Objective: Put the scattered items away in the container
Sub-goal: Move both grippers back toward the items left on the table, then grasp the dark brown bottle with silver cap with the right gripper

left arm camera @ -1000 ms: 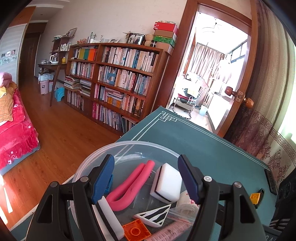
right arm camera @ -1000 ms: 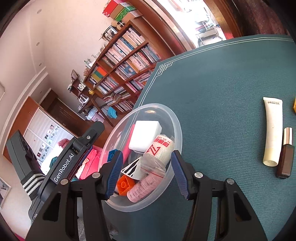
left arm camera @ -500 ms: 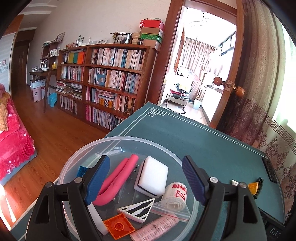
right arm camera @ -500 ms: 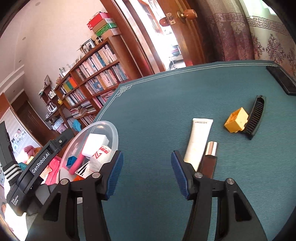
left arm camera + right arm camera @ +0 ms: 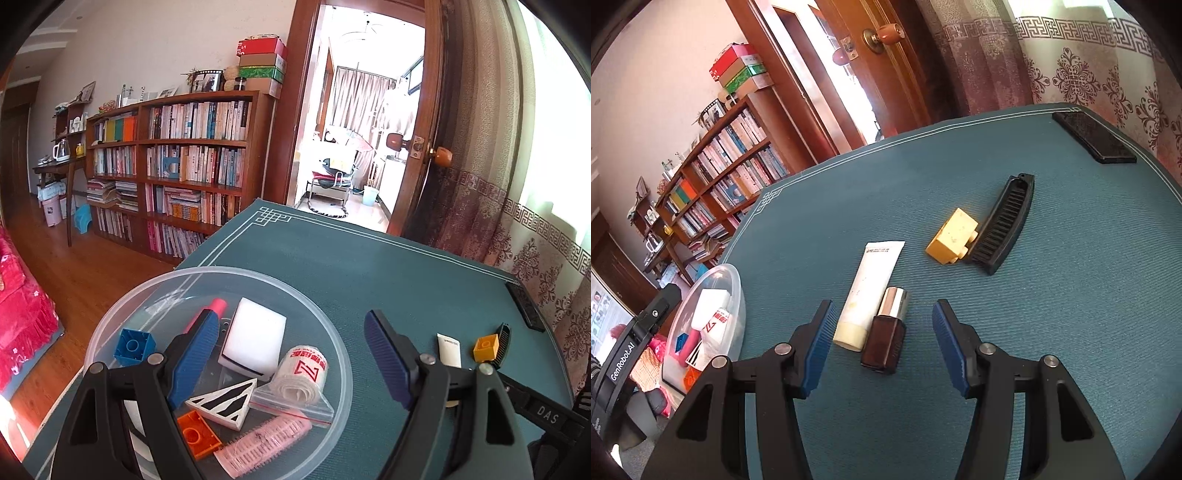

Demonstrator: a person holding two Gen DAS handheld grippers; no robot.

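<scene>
Room: a wooden bookcase packed with books (image 5: 177,162) is being shown along the far wall, with an open doorway (image 5: 351,140) and patterned curtains (image 5: 517,229) to its right.
Surface: a teal table mat with a pale line border (image 5: 369,266) is being used as the work surface.
Container: a clear round plastic tub (image 5: 332,339) is being seen at the mat's left edge; in it are lying a blue toy brick (image 5: 132,345), a pink foam tube (image 5: 216,308), a white rectangular sponge (image 5: 255,341), a bagged white bandage roll with red print (image 5: 304,376), a black-and-white striped triangle (image 5: 225,400), an orange toy brick (image 5: 194,435) and a pink hair roller (image 5: 262,441).
Left gripper: the left gripper (image 5: 291,363) is being held wide open and empty, one finger over the tub and the other over the bare mat.
Right gripper: the right gripper (image 5: 882,347) is being held wide open, its fingers standing either side of two items without touching them.
Between the fingers: a white squeeze tube (image 5: 866,295) and a dark brown bottle with a silver cap (image 5: 886,332) are lying side by side, touching.
Further right: a yellow toy brick (image 5: 951,236) is resting against a black curved comb (image 5: 1003,225).
Far corner: a flat black rectangular device (image 5: 1093,136) is lying well apart from the rest.
</scene>
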